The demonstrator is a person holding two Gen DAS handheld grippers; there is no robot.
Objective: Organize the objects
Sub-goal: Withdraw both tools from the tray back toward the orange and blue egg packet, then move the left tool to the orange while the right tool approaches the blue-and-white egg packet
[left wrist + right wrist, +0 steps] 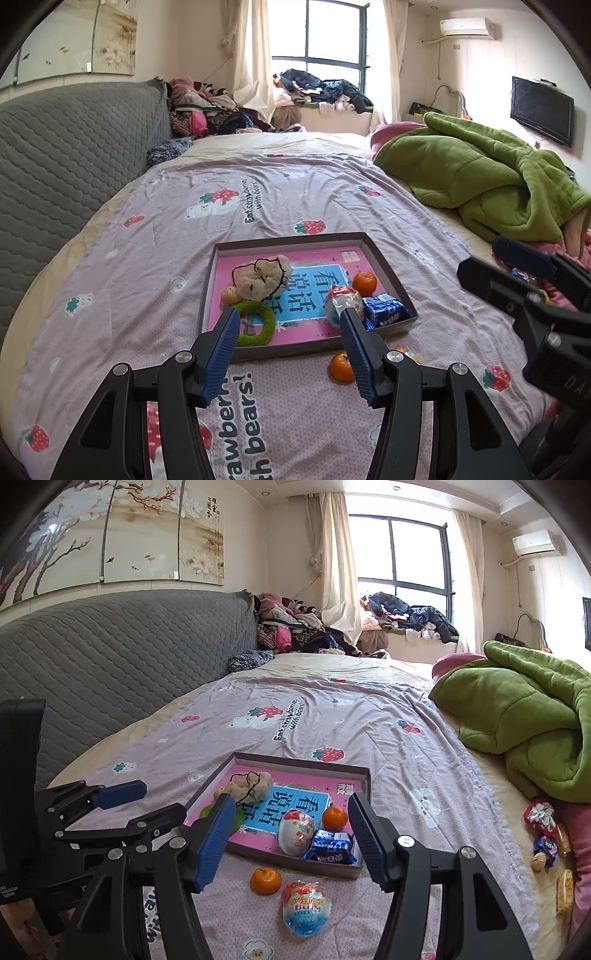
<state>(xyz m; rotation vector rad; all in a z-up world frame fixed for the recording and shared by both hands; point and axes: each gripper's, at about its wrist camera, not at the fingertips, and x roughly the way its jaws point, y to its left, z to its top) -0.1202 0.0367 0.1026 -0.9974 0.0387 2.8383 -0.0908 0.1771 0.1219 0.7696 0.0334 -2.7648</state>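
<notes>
Right gripper [291, 834] above shallow pink-lined box [364, 775]

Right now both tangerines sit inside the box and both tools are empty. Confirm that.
Not quite. Only one tangerine sits inside the box; the other tangerine lies on the bedspread just outside the box's near wall, as the right wrist view shows. Both the left tool and the right tool are empty.

Left gripper [288, 328]: black angular linkage arms, silver round screws showing, blue ribbed pads [221, 354]. Right gripper [291, 825]: matching black frame, blue ribbed pads [216, 843].
</notes>
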